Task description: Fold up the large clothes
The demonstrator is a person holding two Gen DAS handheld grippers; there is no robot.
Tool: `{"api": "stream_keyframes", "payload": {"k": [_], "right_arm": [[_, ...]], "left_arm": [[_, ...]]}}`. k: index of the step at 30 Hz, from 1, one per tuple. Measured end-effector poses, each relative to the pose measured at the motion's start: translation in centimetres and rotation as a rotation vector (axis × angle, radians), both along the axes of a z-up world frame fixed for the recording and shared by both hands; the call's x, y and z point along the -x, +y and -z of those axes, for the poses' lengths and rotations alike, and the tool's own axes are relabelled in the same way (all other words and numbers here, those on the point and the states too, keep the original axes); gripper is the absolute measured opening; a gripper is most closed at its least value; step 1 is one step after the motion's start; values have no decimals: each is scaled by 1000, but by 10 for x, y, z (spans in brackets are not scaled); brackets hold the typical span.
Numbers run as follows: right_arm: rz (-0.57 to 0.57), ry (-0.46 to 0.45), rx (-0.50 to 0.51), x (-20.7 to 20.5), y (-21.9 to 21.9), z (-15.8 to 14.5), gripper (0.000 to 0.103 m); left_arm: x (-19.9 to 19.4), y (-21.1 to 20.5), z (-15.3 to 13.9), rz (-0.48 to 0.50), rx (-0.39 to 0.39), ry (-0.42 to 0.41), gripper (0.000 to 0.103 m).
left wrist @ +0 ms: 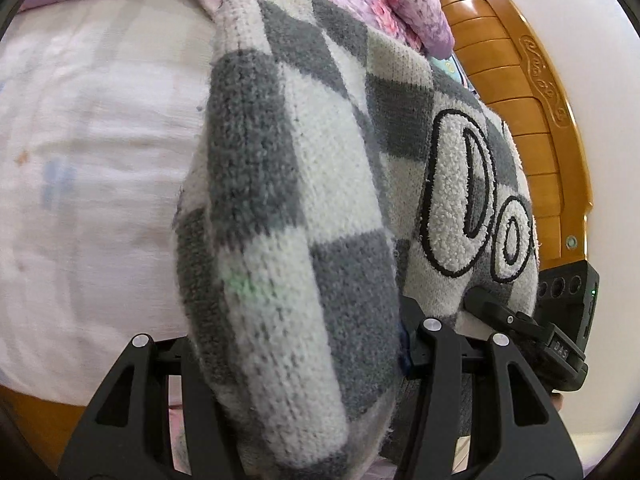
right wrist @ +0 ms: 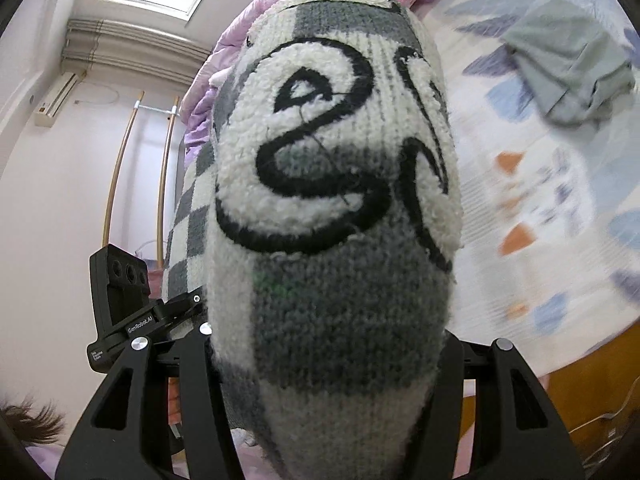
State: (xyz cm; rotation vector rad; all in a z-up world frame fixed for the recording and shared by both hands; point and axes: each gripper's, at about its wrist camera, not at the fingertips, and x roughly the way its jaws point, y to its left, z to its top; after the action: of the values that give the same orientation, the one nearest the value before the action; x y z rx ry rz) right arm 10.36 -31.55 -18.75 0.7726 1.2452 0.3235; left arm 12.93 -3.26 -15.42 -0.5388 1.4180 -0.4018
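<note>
Checkered knit sweater [left wrist: 304, 208] bunched thick between jaws of L gripper [left wrist: 308, 344]; clamped on it, held up off the bed sheet [left wrist: 92, 168]. R gripper [right wrist: 332, 344] likewise clamped on a fat fold of same sweater, lettered front facing cam. Both grips close together near wooden headboard [left wrist: 532, 128]. Step, prob: lift/carry mid-fold. Next: bring down onto clear sheet, away from grey-green garment [right wrist: 568, 72], spread flat w/o dropping either side.
</note>
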Motion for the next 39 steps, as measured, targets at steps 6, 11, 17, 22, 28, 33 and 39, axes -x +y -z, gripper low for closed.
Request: {"api": "stream_keyframes", "payload": {"k": [6, 11, 17, 22, 28, 33, 39], "right_arm": [[-86, 14, 70, -29, -134, -4, 52], [-130, 13, 124, -79, -230, 11, 52], [-134, 20, 66, -153, -309, 61, 52], [-138, 51, 27, -188, -386, 131, 54], [-142, 130, 132, -197, -414, 193, 83], [-88, 158, 246, -159, -424, 177, 85], [-58, -57, 752, -113, -391, 97, 48]], "left_arm": [[-24, -140, 22, -37, 50, 39, 53], [-64, -243, 62, -61, 106, 45, 53], [-140, -334, 108, -71, 73, 17, 53], [-181, -379, 173, -45, 44, 19, 53], [-192, -398, 253, 29, -70, 24, 92], [-179, -388, 240, 95, -169, 44, 93], [-163, -372, 182, 104, -440, -22, 76]]}}
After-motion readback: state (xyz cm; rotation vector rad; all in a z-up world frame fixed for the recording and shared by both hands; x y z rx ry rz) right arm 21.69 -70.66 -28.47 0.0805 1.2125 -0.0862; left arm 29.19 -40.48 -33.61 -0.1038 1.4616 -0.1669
